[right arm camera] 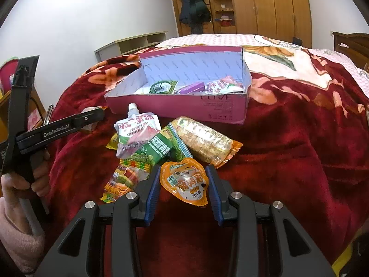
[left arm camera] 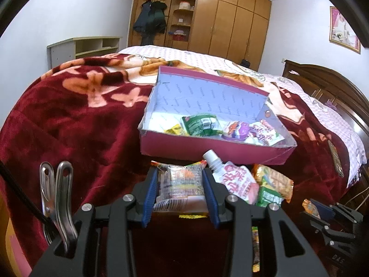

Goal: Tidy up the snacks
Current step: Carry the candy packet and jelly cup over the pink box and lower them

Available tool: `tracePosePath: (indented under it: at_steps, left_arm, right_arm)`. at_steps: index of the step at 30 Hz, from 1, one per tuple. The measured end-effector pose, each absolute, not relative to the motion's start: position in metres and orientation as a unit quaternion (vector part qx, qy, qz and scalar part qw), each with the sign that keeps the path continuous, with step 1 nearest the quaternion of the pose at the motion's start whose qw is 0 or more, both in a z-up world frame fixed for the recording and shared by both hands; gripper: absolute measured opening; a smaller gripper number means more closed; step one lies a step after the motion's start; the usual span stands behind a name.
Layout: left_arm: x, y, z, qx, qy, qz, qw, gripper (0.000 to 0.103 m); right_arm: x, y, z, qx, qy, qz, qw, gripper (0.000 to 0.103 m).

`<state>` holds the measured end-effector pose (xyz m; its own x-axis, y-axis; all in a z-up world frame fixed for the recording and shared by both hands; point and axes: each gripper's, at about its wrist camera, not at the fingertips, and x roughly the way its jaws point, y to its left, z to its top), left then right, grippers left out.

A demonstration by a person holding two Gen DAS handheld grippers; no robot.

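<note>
My left gripper (left arm camera: 181, 173) is shut on a clear snack packet (left arm camera: 180, 185) with a colourful print, held just in front of the pink cardboard box (left arm camera: 207, 149). The box (right arm camera: 175, 106) lies open on the bed with several snack packs in it, among them a green pack (left arm camera: 199, 124) and a purple one (right arm camera: 190, 87). My right gripper (right arm camera: 183, 169) is shut on an orange pouch (right arm camera: 186, 182). Beyond it lies a loose pile: a white spouted pouch (right arm camera: 136, 133), a green pack (right arm camera: 159, 150) and a long golden pack (right arm camera: 205, 140). The left gripper (right arm camera: 92, 117) shows at the left, held by a hand (right arm camera: 16, 184).
A dark red floral blanket (left arm camera: 80, 120) covers the bed. A wooden headboard (left arm camera: 322, 78) stands at the right, a wardrobe (left arm camera: 230, 23) at the back, a low shelf (left arm camera: 85, 46) by the left wall. A metal clip (left arm camera: 57, 196) sticks up beside my left gripper.
</note>
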<state>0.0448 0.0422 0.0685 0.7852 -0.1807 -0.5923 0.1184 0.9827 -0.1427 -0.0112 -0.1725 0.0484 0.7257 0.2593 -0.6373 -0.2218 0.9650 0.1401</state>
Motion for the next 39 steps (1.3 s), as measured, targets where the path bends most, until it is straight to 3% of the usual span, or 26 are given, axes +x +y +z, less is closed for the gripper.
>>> tracePosePath:
  at_steps: [21, 39]
  left_arm:
    - [0.1, 0.018, 0.106, -0.011, 0.285, -0.08, 0.955, 0.04]
    - [0.178, 0.008, 0.072, 0.004, 0.311, -0.055, 0.949, 0.041]
  right_arm:
    - [0.014, -0.178, 0.08, 0.016, 0.32, 0.136, 0.938, 0.04]
    - [0.032, -0.185, 0.084, 0.009, 0.322, 0.131, 0.938, 0.04]
